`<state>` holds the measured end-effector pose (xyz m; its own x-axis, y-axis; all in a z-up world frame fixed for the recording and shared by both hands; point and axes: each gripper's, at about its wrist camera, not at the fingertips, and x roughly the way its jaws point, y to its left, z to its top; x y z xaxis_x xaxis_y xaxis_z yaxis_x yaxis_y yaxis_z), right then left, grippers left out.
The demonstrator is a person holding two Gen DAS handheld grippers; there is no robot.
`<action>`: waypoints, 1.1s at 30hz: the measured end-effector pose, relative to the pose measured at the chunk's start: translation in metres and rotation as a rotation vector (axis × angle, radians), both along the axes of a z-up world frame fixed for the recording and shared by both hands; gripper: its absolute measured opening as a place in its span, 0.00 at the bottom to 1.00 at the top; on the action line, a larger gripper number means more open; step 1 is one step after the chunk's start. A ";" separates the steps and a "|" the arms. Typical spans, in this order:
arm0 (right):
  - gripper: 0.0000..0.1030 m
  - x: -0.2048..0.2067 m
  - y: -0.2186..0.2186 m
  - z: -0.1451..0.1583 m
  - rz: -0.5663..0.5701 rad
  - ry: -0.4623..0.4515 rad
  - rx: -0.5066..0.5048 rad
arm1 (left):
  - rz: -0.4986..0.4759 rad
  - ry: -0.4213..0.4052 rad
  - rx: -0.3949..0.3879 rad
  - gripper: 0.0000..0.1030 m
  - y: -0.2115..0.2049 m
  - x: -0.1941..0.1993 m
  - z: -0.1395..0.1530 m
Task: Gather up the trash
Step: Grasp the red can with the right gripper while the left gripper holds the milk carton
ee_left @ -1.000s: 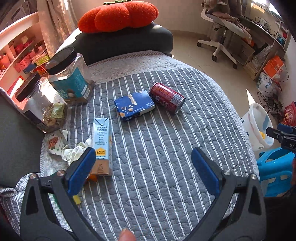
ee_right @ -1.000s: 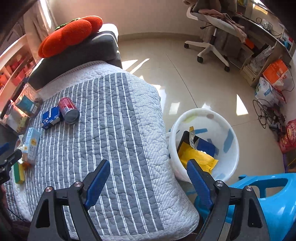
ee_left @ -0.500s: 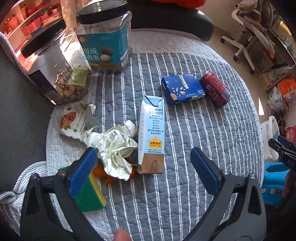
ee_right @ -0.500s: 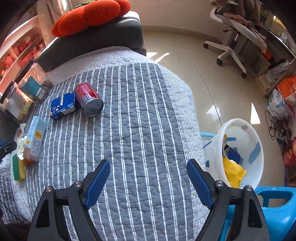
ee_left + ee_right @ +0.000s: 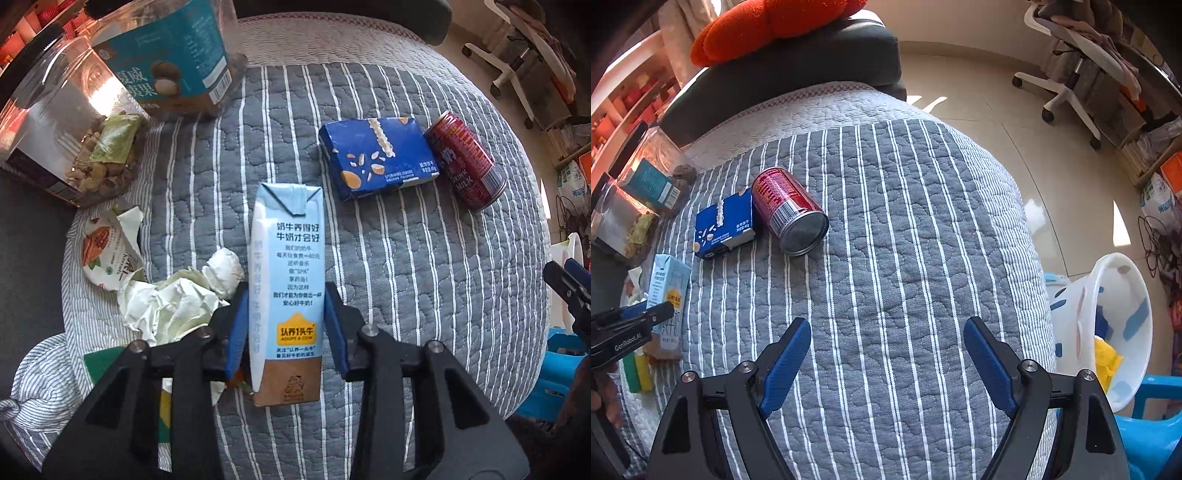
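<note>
My left gripper (image 5: 286, 325) has both blue pads pressed on the milk carton (image 5: 286, 280) at frame centre; crumpled paper (image 5: 173, 302) lies just left, blue box (image 5: 376, 158) and red can (image 5: 465, 158) upper right. My right gripper (image 5: 886, 365) gapes wide above the quilt (image 5: 905, 240); the white bin (image 5: 1123, 325) sits lower right.

You are working in bright daylight; sun patches are glaring on the floor (image 5: 1034, 218) beyond the quilt (image 5: 905, 240), and warm flare is washing over the jars (image 5: 66, 110) beside it. Both fisheye views are bending and darkening at the edges, blurring slightly there.
</note>
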<state>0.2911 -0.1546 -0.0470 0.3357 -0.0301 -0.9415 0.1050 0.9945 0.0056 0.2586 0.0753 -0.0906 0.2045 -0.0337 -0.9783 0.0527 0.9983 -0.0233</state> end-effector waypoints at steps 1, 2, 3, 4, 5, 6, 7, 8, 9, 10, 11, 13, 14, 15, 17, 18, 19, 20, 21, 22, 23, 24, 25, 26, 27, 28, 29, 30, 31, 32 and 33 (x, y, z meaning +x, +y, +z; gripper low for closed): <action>0.83 0.005 0.003 -0.002 0.003 -0.002 0.005 | -0.003 -0.011 -0.004 0.39 0.001 -0.001 0.003; 0.83 0.011 0.007 -0.003 0.009 -0.006 0.010 | -0.004 -0.023 -0.016 0.39 0.003 -0.003 0.006; 0.83 0.016 0.011 -0.004 0.018 -0.013 0.016 | 0.001 -0.032 -0.033 0.39 0.006 -0.005 0.011; 0.83 0.022 0.015 -0.006 0.027 -0.019 0.018 | 0.006 -0.046 -0.054 0.39 0.010 -0.007 0.018; 0.83 0.027 0.020 -0.007 0.042 -0.027 0.023 | 0.008 -0.062 -0.065 0.39 0.013 -0.010 0.024; 0.83 0.033 0.024 -0.008 0.055 -0.037 0.025 | 0.009 -0.083 -0.071 0.39 0.016 -0.012 0.032; 0.83 0.038 0.029 -0.010 0.068 -0.048 0.027 | 0.010 -0.102 -0.075 0.39 0.019 -0.014 0.038; 0.83 0.043 0.033 -0.012 0.080 -0.060 0.029 | 0.011 -0.118 -0.079 0.39 0.022 -0.017 0.043; 0.83 0.048 0.037 -0.015 0.090 -0.070 0.030 | 0.013 -0.129 -0.086 0.39 0.025 -0.019 0.047; 0.83 0.052 0.040 -0.018 0.101 -0.077 0.030 | 0.014 -0.134 -0.095 0.39 0.028 -0.020 0.050; 0.83 0.056 0.042 -0.022 0.111 -0.083 0.031 | 0.015 -0.136 -0.104 0.39 0.030 -0.021 0.051; 0.83 0.064 0.048 -0.031 0.146 -0.087 0.020 | 0.016 -0.134 -0.112 0.39 0.035 -0.022 0.051; 0.83 0.066 0.050 -0.034 0.158 -0.095 0.014 | 0.014 -0.130 -0.116 0.39 0.036 -0.023 0.050; 0.83 0.069 0.051 -0.037 0.166 -0.101 0.010 | 0.013 -0.126 -0.120 0.39 0.037 -0.024 0.049; 0.82 0.074 0.049 -0.044 0.173 -0.111 0.019 | 0.008 -0.120 -0.120 0.39 0.031 -0.026 0.046; 0.80 0.076 0.048 -0.046 0.172 -0.116 0.032 | 0.004 -0.119 -0.118 0.39 0.028 -0.025 0.045; 0.77 0.077 0.046 -0.048 0.174 -0.122 0.058 | 0.000 -0.118 -0.116 0.39 0.026 -0.026 0.045; 0.67 0.077 0.044 -0.050 0.180 -0.126 0.097 | -0.003 -0.117 -0.114 0.39 0.025 -0.026 0.044; 0.59 0.076 0.042 -0.051 0.191 -0.126 0.143 | -0.004 -0.116 -0.112 0.39 0.024 -0.027 0.044; 0.59 0.074 0.040 -0.050 0.199 -0.127 0.175 | -0.006 -0.116 -0.109 0.39 0.024 -0.028 0.044; 0.59 0.072 0.039 -0.049 0.205 -0.124 0.192 | -0.008 -0.117 -0.106 0.39 0.023 -0.028 0.044; 0.59 0.069 0.039 -0.046 0.208 -0.123 0.194 | -0.009 -0.117 -0.104 0.39 0.023 -0.028 0.044; 0.58 0.066 0.039 -0.042 0.215 -0.125 0.188 | -0.008 -0.119 -0.103 0.39 0.022 -0.029 0.045; 0.58 0.063 0.038 -0.038 0.216 -0.124 0.178 | -0.008 -0.120 -0.104 0.39 0.021 -0.029 0.046; 0.58 0.059 0.038 -0.034 0.218 -0.122 0.170 | -0.009 -0.123 -0.105 0.39 0.020 -0.029 0.047; 0.58 0.055 0.038 -0.029 0.220 -0.119 0.162 | -0.011 -0.126 -0.105 0.39 0.018 -0.030 0.048; 0.58 0.050 0.038 -0.024 0.224 -0.118 0.154 | -0.015 -0.129 -0.105 0.39 0.015 -0.030 0.049; 0.58 0.045 0.037 -0.018 0.232 -0.117 0.147 | -0.021 -0.133 -0.105 0.39 0.013 -0.032 0.050; 0.57 0.040 0.037 -0.013 0.241 -0.118 0.139 | -0.028 -0.137 -0.104 0.39 0.010 -0.032 0.051; 0.52 0.034 0.037 -0.008 0.250 -0.120 0.134 | -0.034 -0.140 -0.104 0.39 0.007 -0.033 0.052; 0.15 0.029 0.035 -0.002 0.259 -0.120 0.126 | -0.041 -0.145 -0.105 0.39 0.004 -0.034 0.053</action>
